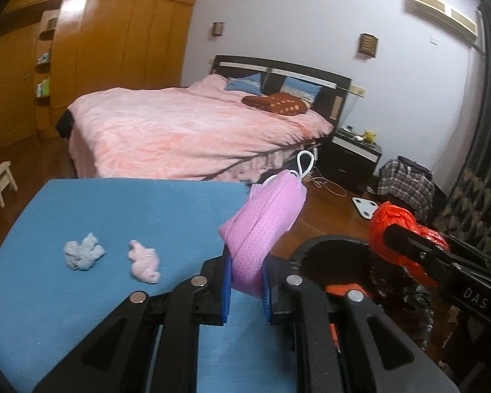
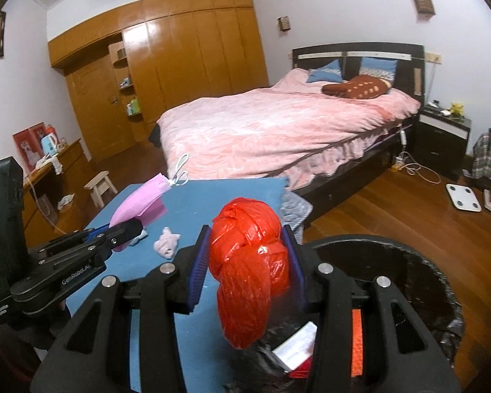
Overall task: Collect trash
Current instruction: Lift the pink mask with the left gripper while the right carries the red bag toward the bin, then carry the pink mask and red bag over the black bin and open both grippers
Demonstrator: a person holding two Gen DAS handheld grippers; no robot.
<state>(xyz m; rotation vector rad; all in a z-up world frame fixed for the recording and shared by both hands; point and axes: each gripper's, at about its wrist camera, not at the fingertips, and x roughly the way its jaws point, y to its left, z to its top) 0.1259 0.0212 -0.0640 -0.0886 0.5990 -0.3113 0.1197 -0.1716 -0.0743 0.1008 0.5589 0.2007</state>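
Observation:
My left gripper (image 1: 245, 281) is shut on a pink face mask (image 1: 265, 219) with white ear loops, held above the right edge of the blue table (image 1: 81, 294). It also shows in the right wrist view (image 2: 144, 206). My right gripper (image 2: 245, 262) is shut on a knotted red plastic bag (image 2: 248, 268), held over the black-lined trash bin (image 2: 409, 262). The bag (image 1: 396, 229) and bin (image 1: 330, 245) show in the left wrist view. A crumpled grey-blue tissue (image 1: 83, 252) and a crumpled pink tissue (image 1: 144, 260) lie on the table.
A bed with a pink cover (image 1: 196, 131) stands behind the table. A black nightstand (image 1: 353, 154), a white scale (image 1: 365, 206) and a plaid bag (image 1: 406, 183) sit on the wood floor. A small stool (image 2: 100, 186) stands at the left.

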